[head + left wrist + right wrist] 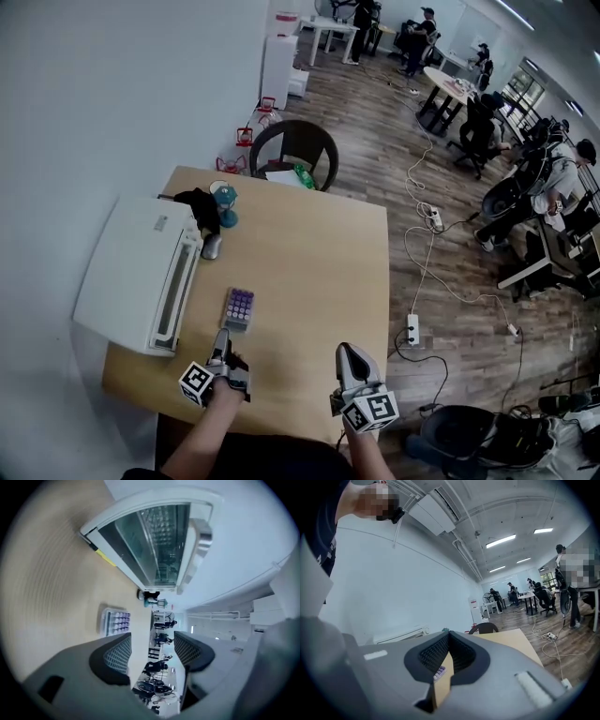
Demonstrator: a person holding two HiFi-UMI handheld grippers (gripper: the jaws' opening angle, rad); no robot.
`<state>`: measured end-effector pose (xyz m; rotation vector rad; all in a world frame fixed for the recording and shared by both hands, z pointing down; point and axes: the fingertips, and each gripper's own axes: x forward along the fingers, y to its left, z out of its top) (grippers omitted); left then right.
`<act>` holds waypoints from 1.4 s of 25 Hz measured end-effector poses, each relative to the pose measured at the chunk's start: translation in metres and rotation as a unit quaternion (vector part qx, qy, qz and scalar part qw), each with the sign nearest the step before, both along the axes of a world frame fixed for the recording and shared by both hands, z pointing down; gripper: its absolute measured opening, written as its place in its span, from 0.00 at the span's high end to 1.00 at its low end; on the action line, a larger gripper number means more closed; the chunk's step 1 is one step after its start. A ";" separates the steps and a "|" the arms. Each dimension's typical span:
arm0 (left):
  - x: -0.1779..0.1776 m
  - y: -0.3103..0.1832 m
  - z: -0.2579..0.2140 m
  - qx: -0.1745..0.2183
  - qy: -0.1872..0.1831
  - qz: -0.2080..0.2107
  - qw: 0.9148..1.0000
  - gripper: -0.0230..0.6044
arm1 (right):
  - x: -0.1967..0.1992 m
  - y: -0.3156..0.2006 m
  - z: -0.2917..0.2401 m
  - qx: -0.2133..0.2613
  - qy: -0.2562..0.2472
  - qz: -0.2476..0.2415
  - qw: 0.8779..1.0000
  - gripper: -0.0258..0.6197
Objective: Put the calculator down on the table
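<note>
Grey purple-keyed calculator (238, 307) seems down on the tan wooden bench (309, 253) beside the white printer (131, 272), left gripper (222, 337) fingers (117, 656) spread and empty, so just back off.

A: Head view looks steeply down over the light wooden tabletop (309, 253). Left gripper view?
B: Rolled sideways, near that tabletop. Right gripper view sits level, looking along it. All three share the small grey purple-keyed calculator (238, 307).

The left claw (152, 639) has its two jaws wide apart, and nothing sits between them. The calculator (115, 621) lies flat on the tan bench (56, 583), at about 10 o'clock from the claw tips. A big white machine (154, 536) with a see-through lid sits at 12 o'clock.
</note>
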<state>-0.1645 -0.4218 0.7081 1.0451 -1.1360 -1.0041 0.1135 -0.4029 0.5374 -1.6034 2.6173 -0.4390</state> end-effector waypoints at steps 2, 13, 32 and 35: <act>0.000 0.011 -0.038 0.036 0.015 -0.006 0.999 0.53 | 0.000 0.002 -0.004 0.004 0.003 -0.002 1.000 0.94; -0.001 0.019 -0.152 0.182 -0.189 0.056 0.963 0.53 | 0.000 0.002 -0.005 0.011 0.002 -0.001 1.000 0.94; 0.046 0.033 -0.216 0.273 -0.690 0.234 0.628 0.48 | 0.004 0.005 -0.007 0.019 0.018 0.004 1.000 0.94; 0.045 0.033 -0.218 0.274 -0.691 0.237 0.625 0.48 | 0.003 0.006 -0.010 0.020 0.021 0.003 1.000 0.94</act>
